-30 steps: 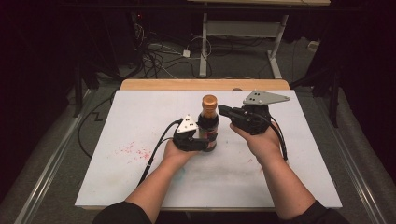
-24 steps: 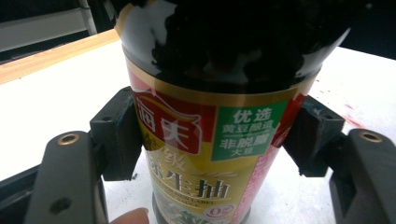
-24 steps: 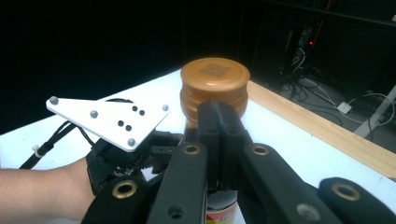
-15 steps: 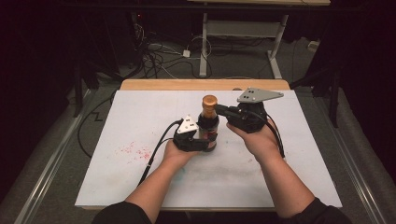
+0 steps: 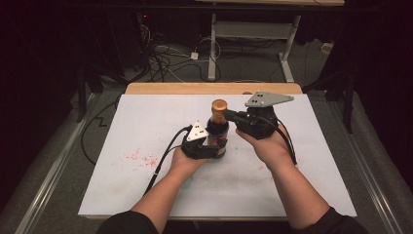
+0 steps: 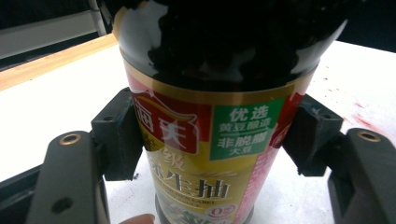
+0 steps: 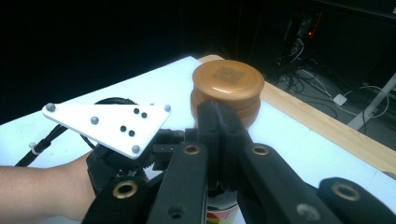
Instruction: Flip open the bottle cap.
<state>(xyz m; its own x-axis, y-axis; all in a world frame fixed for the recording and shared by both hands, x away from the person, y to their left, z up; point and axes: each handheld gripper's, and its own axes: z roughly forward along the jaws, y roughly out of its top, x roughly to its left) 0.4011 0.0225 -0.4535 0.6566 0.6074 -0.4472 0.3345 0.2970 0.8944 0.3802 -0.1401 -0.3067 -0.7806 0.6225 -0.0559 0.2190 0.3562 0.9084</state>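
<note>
A dark soy sauce bottle (image 5: 217, 132) with a red, gold and green label (image 6: 205, 144) stands upright on the white table (image 5: 146, 117). Its round brown cap (image 5: 219, 105) is on. My left gripper (image 5: 215, 145) is shut on the bottle's lower body, with a pad (image 6: 119, 135) pressed on each side of the label. My right gripper (image 5: 228, 115) comes in from the right at neck height. Its jaws are shut together with nothing between them, and their tips (image 7: 218, 119) sit right beside the cap (image 7: 227, 88).
Faint red stains (image 5: 139, 157) mark the tabletop left of the bottle. A wooden strip (image 5: 195, 88) runs along the far edge. Beyond it, cables (image 5: 165, 53) lie on the floor by a desk leg (image 5: 212, 48). Metal rails flank the table.
My right gripper has shifted slightly left, closer to the cap. The bottle and my left gripper have stayed put.
</note>
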